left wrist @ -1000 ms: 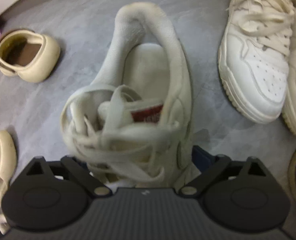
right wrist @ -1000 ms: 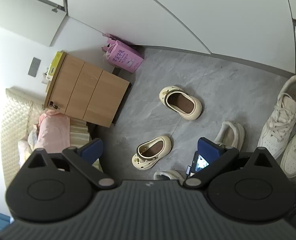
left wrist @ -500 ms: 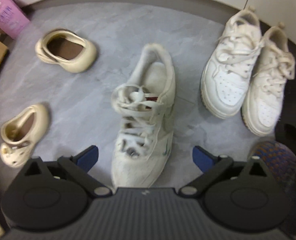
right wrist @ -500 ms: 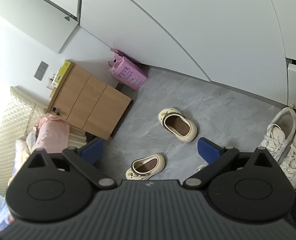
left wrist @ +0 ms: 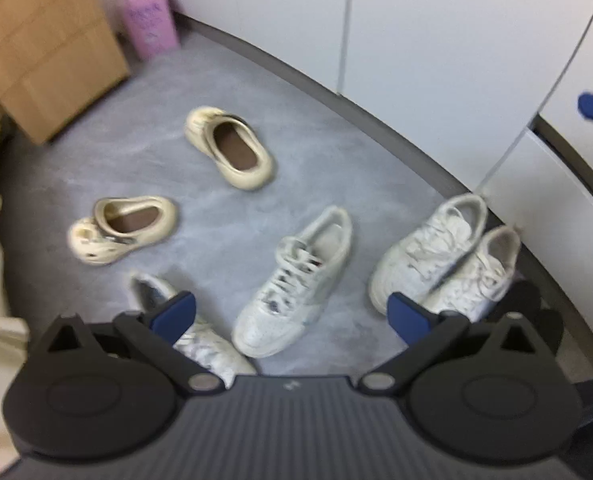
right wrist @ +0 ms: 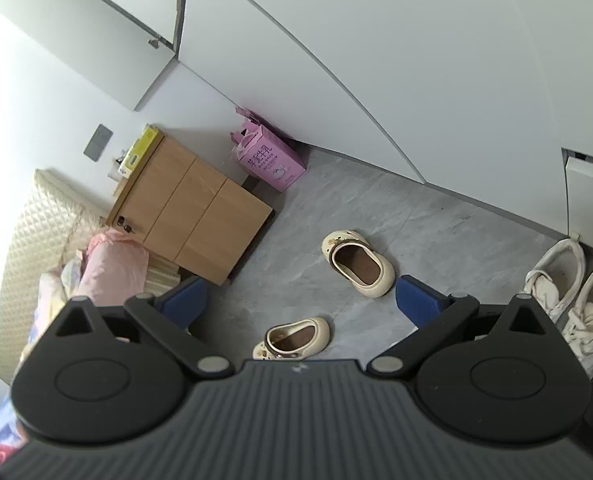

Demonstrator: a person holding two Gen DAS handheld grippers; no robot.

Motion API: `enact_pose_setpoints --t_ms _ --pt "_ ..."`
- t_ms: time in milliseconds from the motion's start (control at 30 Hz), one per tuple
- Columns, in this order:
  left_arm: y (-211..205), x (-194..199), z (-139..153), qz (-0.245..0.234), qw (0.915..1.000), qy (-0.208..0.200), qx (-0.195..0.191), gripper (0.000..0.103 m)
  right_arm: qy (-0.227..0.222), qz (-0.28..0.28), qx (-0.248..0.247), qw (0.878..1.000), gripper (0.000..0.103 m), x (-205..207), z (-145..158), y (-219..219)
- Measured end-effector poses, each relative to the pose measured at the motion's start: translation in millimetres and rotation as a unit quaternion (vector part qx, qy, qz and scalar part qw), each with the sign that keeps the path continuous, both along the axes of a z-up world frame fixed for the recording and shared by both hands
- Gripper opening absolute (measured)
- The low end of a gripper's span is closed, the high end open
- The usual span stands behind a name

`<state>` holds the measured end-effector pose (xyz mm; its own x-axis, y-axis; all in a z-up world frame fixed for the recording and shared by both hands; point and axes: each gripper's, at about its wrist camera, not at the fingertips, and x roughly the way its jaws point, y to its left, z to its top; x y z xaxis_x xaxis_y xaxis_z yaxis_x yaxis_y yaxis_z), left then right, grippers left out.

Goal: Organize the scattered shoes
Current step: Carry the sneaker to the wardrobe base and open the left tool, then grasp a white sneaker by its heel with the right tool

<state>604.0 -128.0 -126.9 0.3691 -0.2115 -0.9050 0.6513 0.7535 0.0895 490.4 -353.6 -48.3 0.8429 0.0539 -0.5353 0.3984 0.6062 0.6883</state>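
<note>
In the left wrist view a white sneaker (left wrist: 296, 280) lies alone mid-floor, its mate (left wrist: 184, 336) partly hidden behind my left finger. Two white sneakers (left wrist: 448, 256) stand paired by the wall at the right. Two cream clogs (left wrist: 232, 148) (left wrist: 124, 228) lie apart on the left. My left gripper (left wrist: 292, 312) is open and empty, high above the floor. My right gripper (right wrist: 300, 296) is open and empty, also raised; it sees the clogs (right wrist: 360, 264) (right wrist: 296, 336) and the paired sneakers (right wrist: 568, 296).
A wooden cabinet (right wrist: 192, 208) and a pink carton (right wrist: 268, 160) stand at the far left by the white wardrobe doors (right wrist: 376, 60). A bed with pink bedding (right wrist: 108, 264) is at the left. The grey floor (left wrist: 304, 128) has a dark skirting edge along the wall.
My left gripper let go of the white sneaker and rose away, leaving it on the floor. My right gripper rose and tilted up a little.
</note>
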Motion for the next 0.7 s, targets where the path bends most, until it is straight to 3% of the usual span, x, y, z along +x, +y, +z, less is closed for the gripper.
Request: enact_pose_setpoints --t_ms 233,433,600,700 --pt "26.0 -10.7 28.5 0.038 0.9988 -0.027 0.014 0.102 0.024 0.023 -0.02 0.999 0.103 -2.0 0.4 -1.5" --pt "32.5 -20.8 64.6 0.041 0.9963 -0.056 -0.05 0.103 0.065 0.041 -0.036 0.996 0.103 18.8 -11.2 -0.1" --pt "33.1 -20.2 69.9 0.042 0.9954 -0.065 -0.057 0.103 0.113 0.061 -0.037 0.991 0.103 39.6 -31.9 -0.6" --pt "42.3 -9.8 73.2 0.07 0.993 -0.066 -0.069 0.103 0.132 0.104 -0.052 0.984 0.103 61.3 -46.3 5.5"
